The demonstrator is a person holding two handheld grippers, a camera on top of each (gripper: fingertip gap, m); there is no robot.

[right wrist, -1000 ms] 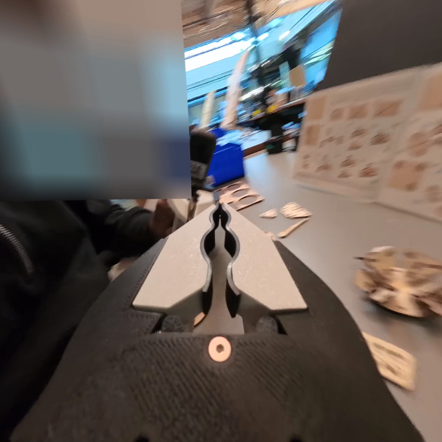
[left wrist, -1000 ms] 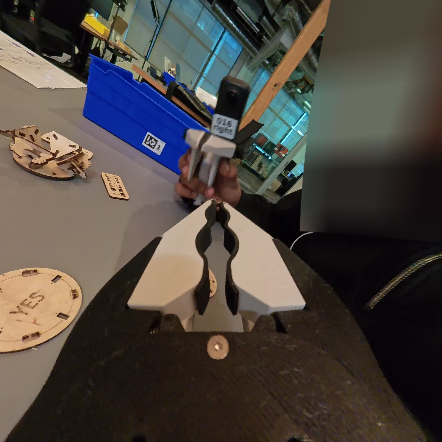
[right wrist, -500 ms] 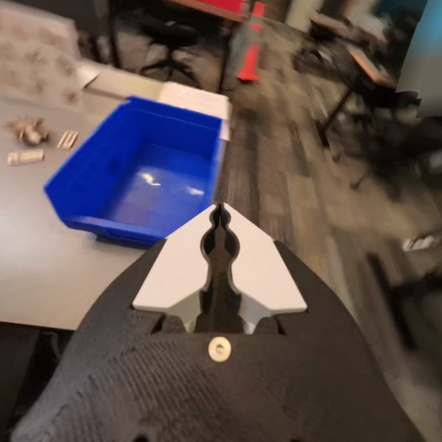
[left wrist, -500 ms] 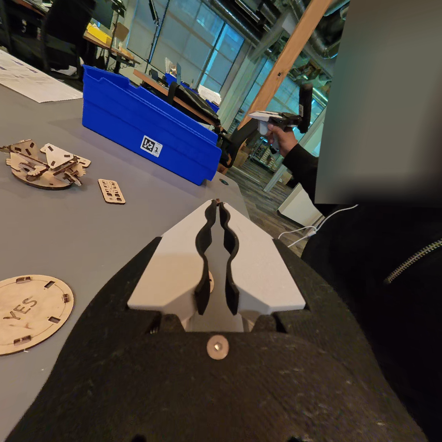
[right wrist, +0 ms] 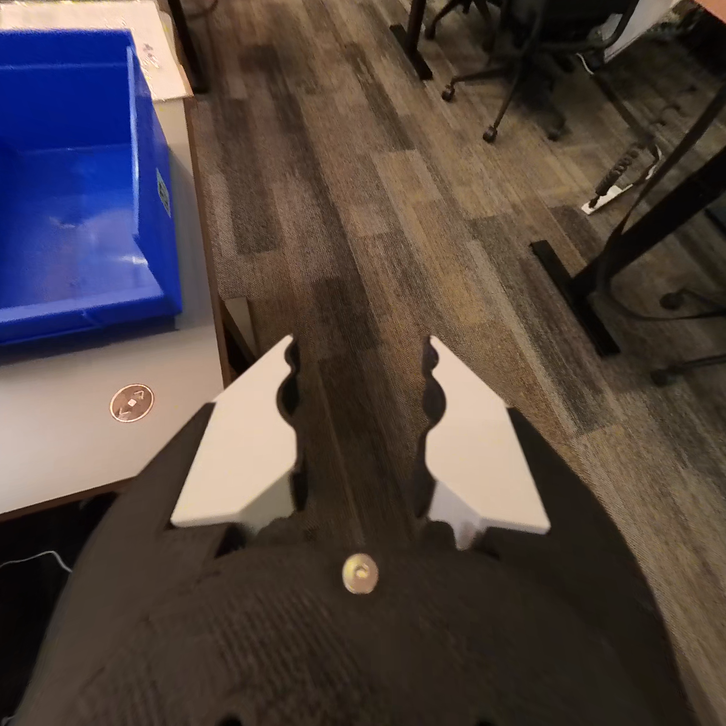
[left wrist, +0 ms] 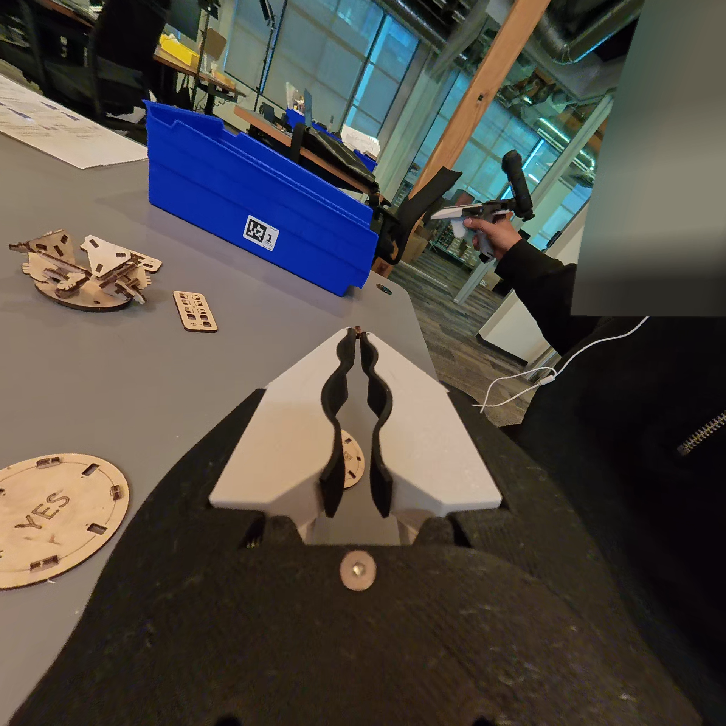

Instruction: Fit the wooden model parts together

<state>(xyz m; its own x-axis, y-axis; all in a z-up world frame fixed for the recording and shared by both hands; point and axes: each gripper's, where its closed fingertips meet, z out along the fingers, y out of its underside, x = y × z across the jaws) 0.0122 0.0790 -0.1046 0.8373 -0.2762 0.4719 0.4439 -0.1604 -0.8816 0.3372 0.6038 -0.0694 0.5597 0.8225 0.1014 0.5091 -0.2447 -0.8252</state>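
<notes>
My left gripper (left wrist: 357, 333) is shut low over the grey table (left wrist: 118, 385), near its right corner. A small brown wooden piece (left wrist: 357, 329) is pinched at its very tips, and only a sliver of it shows. A small wooden disc (left wrist: 352, 457) shows under the fingers. My right gripper (right wrist: 360, 341) is open and empty. It is in the air past the table's edge, over the carpeted floor (right wrist: 393, 196), with the blue bin (right wrist: 78, 196) to its left. The left wrist view shows it (left wrist: 444, 214) held up in a hand beyond the bin (left wrist: 255, 204).
On the table are a large engraved wooden disc (left wrist: 55, 514), a part-built wooden model (left wrist: 86, 271), a small slotted wooden strip (left wrist: 195, 311) and a printed sheet (left wrist: 59, 133). A round inset (right wrist: 131, 402) marks the table corner. Office chairs (right wrist: 530, 78) and desk legs (right wrist: 581, 294) stand on the floor. Between my left fingertips and the large engraved wooden disc (left wrist: 55, 514) there is roughly 15 centimeters.
My right gripper swung from in front of the left gripper out over the bin, then past the table's edge, and its jaws opened. My left gripper stayed shut on the wooden piece and barely moved.
</notes>
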